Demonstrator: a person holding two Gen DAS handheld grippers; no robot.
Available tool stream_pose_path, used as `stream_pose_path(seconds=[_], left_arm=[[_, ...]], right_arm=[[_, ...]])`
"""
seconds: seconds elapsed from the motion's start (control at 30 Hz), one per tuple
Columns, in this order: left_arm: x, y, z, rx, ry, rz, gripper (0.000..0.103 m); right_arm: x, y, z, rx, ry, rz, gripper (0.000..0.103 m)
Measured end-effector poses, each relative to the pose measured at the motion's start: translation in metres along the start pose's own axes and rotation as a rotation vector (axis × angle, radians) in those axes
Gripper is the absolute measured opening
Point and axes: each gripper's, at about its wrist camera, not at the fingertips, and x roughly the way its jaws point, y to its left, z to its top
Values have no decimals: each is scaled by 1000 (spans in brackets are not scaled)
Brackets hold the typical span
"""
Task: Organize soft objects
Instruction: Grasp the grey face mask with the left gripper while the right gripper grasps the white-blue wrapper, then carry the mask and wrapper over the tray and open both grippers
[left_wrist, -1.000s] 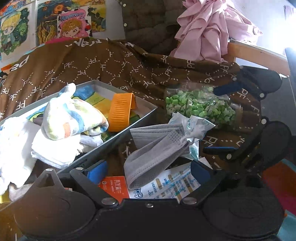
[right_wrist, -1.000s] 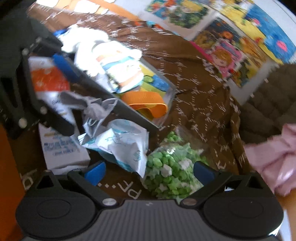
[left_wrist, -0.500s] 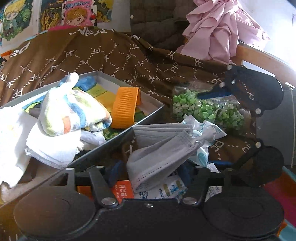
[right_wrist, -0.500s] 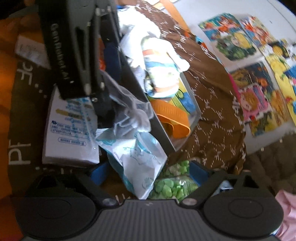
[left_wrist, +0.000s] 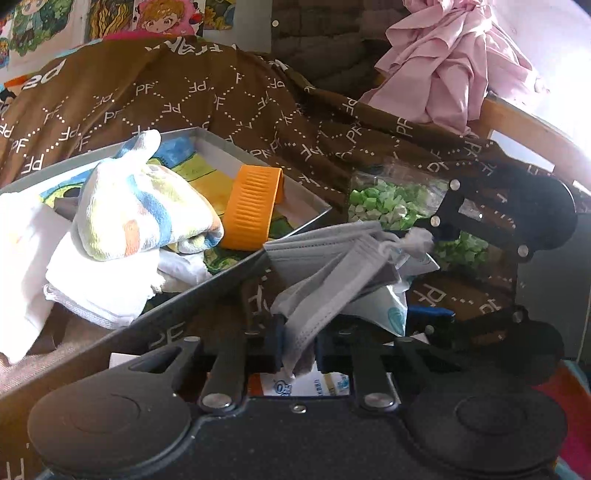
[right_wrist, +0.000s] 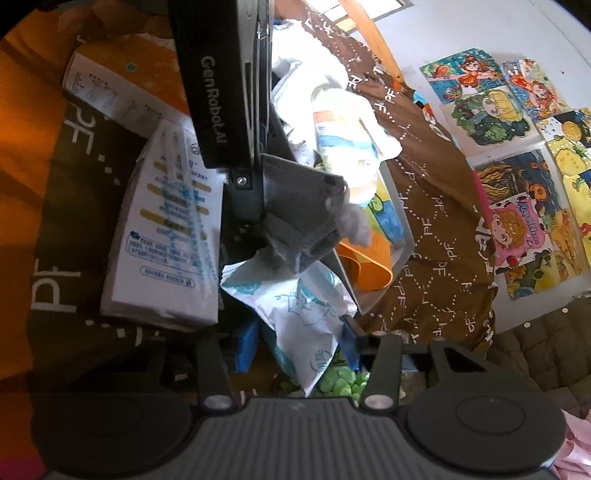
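Note:
A stack of grey face masks (left_wrist: 332, 266) lies against the near wall of the grey tray (left_wrist: 310, 203). My left gripper (left_wrist: 299, 347) has its jaws closing, and the pads press on the masks' lower corner. A white and blue plastic packet (right_wrist: 306, 317) lies under the masks. It sits between the closing jaws of my right gripper (right_wrist: 299, 343), with a small gap still showing at the left pad (right_wrist: 247, 341). In the tray are a striped towel (left_wrist: 140, 210), white cloths (left_wrist: 96, 280) and an orange band (left_wrist: 251, 210).
A clear bag of green paper stars (left_wrist: 384, 203) lies just behind the packet. A flat printed pack (right_wrist: 166, 240) lies beside the tray on the brown patterned cloth (left_wrist: 221, 103). A pink garment (left_wrist: 454, 66) hangs over a wooden chair at the back right.
Both grippers' jaws have narrowed. The left one has closed onto the grey masks. The right one has rolled and come down around the white and blue packet.

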Motion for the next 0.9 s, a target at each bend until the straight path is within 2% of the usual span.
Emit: stream_pose_path(seconds=[0.1,0.33,0.37,0.6,0.77,0.9], left_arm=[[-3,-1,1,-19,-13,-1,11],[-20,-3,8,-56,-60,8,9],[-24,-4,9,-52,-69,8,9],[-49,-1,18,-46,-115,-8,8],[-70,15,40,-65,-202,33,8],[-77,38,63,-107,-264,103,8]], right_arm=[[-4,0,-2,7,-8,-17,45],[-18,-4,-1,31,-35,-57,39],[-21,-6,-1,35,-37,-63,33],[-36,-16,4,94,-37,-101,33],[-43,-45,21,250,-57,-128,33],[-36,-81,46,423,-75,-127,34]])
